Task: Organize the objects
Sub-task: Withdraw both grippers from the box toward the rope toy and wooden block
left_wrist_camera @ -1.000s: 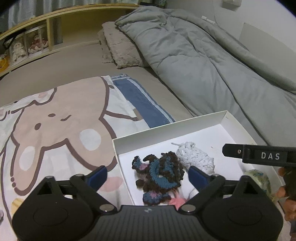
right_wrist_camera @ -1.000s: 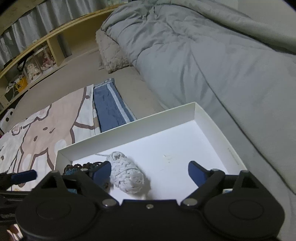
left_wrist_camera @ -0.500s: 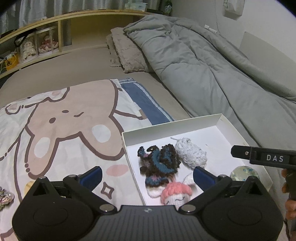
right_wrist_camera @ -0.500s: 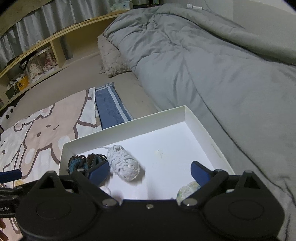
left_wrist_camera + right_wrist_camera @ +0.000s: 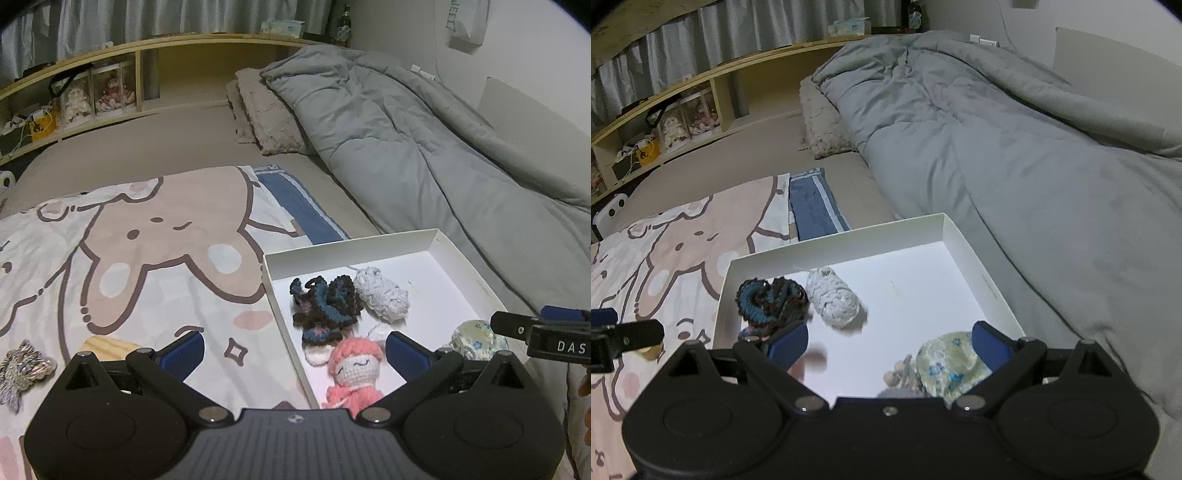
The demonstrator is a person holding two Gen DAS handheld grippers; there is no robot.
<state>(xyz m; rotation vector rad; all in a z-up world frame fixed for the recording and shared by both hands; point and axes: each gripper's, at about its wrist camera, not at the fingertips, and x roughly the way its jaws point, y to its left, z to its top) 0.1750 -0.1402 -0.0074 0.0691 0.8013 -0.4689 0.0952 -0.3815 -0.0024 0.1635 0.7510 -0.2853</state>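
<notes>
Since the frame a second earlier both grippers had drawn back from the white box (image 5: 460, 254), so that more of its contents showed: the pink-haired crochet doll (image 5: 354, 369) and the pale floral ball (image 5: 951, 363), both hidden before, had come into sight. The left gripper (image 5: 293, 350) hung with its jaws wide and nothing between them; the box's near left wall ran up between the jaws, and the doll lay just inside the right jaw, its lower body cut off by the gripper's housing. Ahead of the jaws sat the dark brown-and-blue crochet piece (image 5: 327, 304), touching the grey-white yarn bundle (image 5: 382, 299) to its right. The right gripper (image 5: 890, 341) also stood wide and empty, its jaws over the near part of the box; the floral ball lay against the inside of the right jaw, partly hidden by it, and a small brownish knitted thing (image 5: 901, 374) beside the ball was too covered to make out. A pink blur near the left jaw was probably the doll. Left of the left gripper a multicoloured yarn piece (image 5: 22, 365) lay on the cartoon blanket (image 5: 147, 258), outside the box, with a pale wooden piece (image 5: 107, 347) half hidden behind the left jaw.
</notes>
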